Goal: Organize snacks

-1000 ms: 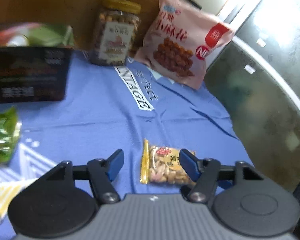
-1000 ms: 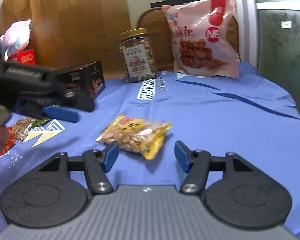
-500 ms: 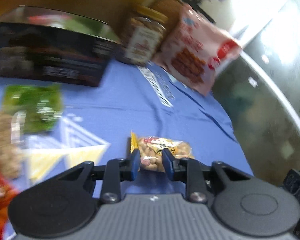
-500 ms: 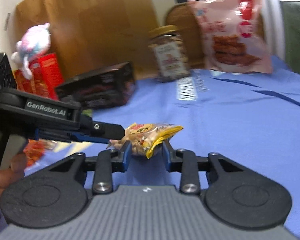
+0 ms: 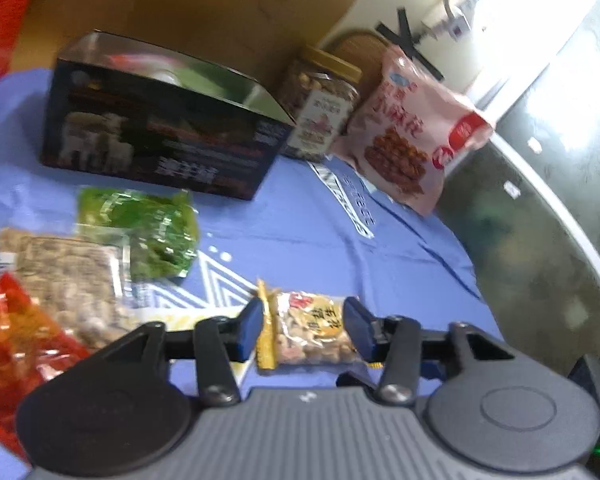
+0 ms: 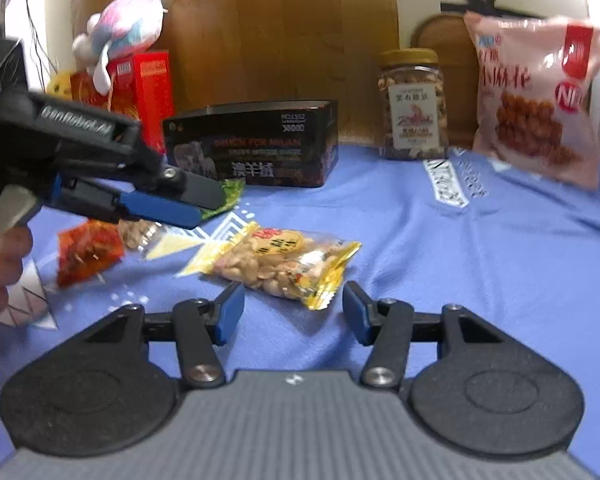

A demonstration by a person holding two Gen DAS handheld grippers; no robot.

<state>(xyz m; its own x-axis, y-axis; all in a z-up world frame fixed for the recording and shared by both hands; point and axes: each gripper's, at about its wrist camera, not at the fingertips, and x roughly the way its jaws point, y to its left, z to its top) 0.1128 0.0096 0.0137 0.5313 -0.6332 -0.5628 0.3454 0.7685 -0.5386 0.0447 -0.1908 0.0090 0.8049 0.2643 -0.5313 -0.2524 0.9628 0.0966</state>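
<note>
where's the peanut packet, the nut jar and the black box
peanut packet [image 6: 278, 258], right wrist view, on the clear middle over the peanuts
nut jar [image 6: 414, 106], right wrist view, on its white label
black box [image 6: 260, 148], right wrist view, on its printed front face

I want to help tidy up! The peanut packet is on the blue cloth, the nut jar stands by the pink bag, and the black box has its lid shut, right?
Almost. The black box is open on top, as the left wrist view shows. The peanut packet does lie on the blue cloth, and the nut jar stands by the pink bag.
</note>
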